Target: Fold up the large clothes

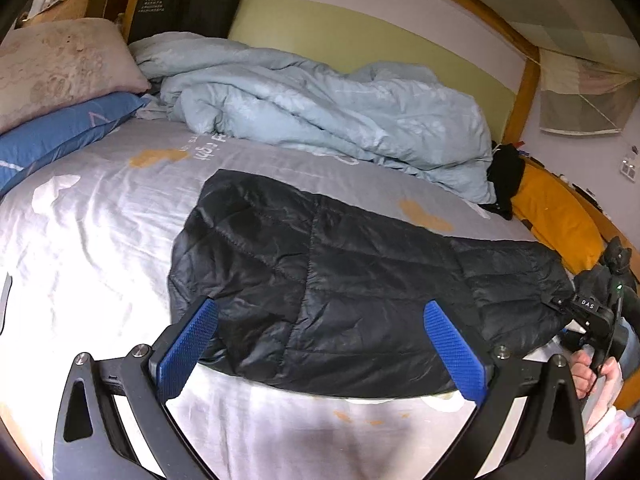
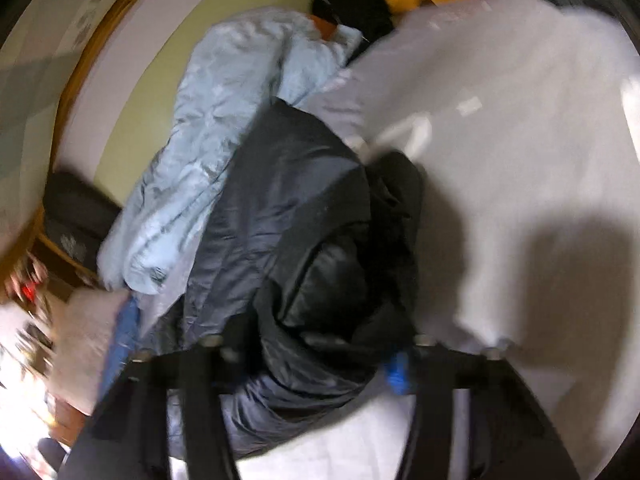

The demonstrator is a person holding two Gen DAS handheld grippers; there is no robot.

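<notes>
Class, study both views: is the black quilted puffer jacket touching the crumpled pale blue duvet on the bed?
Apart. The left wrist view shows a strip of grey bedsheet between the black quilted puffer jacket and the crumpled pale blue duvet.

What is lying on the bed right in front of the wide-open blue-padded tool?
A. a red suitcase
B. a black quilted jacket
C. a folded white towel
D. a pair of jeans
B: a black quilted jacket lies spread on the pale bedsheet ahead of the left tool.
</notes>
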